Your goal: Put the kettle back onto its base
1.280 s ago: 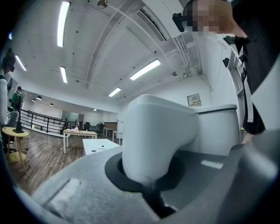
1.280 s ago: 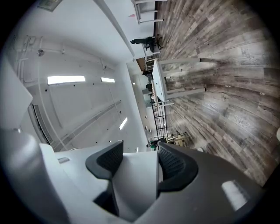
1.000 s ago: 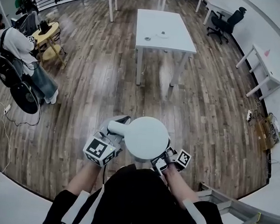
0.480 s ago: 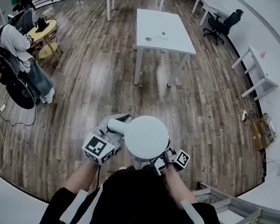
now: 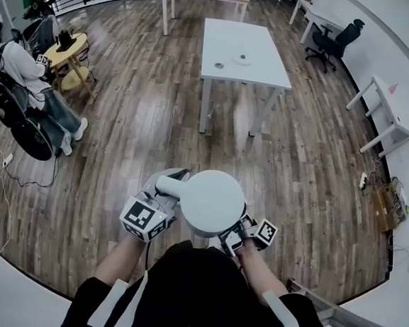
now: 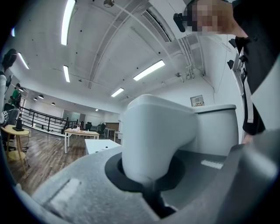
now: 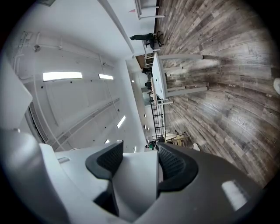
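**Kettle still in transit, grip unchanged**

Kettle (image 5: 212, 201) stays between both tools. Left tool (image 5: 172, 192) is clenched on the handle (image 5: 164, 185), right tool (image 5: 235, 234) on its side. Counter (image 5: 270, 69), well ahead, has shifted slightly. Set-down is still to come.

We are looking down on a white kettle (image 5: 212, 201), sitting upright in mid-air close to our body, its round lid facing us and its thick handle (image 5: 167, 186) pointing left. The left gripper (image 5: 162, 195) is clamping the handle and the right gripper (image 5: 235, 232) is pinching its right side. A small pale disc (image 5: 242, 58), possibly its base, is lying on the far white table (image 5: 270, 69)
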`<state>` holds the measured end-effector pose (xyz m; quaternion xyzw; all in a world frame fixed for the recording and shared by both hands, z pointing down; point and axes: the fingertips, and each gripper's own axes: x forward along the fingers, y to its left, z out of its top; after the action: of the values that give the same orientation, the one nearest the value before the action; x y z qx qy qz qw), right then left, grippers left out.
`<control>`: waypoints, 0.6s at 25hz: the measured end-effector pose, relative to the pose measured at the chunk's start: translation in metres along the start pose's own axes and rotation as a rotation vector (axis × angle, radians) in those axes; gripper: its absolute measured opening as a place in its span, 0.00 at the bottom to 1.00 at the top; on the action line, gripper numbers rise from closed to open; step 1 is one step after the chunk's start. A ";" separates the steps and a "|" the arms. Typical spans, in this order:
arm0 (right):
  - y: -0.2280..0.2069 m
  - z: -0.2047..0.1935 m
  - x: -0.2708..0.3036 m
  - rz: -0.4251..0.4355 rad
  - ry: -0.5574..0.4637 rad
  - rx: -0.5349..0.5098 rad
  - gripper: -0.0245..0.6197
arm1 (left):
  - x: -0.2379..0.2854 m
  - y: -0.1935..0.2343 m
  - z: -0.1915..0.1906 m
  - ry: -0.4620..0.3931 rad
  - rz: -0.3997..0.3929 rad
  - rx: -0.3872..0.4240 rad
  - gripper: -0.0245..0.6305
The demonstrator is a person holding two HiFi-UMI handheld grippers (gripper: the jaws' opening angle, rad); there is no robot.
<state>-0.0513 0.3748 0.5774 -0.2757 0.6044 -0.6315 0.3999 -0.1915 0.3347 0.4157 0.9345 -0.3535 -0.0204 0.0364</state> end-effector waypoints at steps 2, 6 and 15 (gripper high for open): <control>0.003 0.019 0.007 0.000 0.009 -0.004 0.44 | 0.018 0.002 0.002 -0.007 0.009 0.001 0.04; 0.009 0.058 0.014 0.014 0.011 -0.013 0.44 | 0.056 0.001 0.005 -0.016 0.007 0.013 0.04; 0.017 0.139 0.012 0.006 0.000 -0.006 0.44 | 0.139 -0.012 -0.001 -0.009 0.001 -0.003 0.04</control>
<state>0.0609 0.2907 0.5754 -0.2750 0.6073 -0.6283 0.4010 -0.0795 0.2518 0.4141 0.9342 -0.3541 -0.0251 0.0361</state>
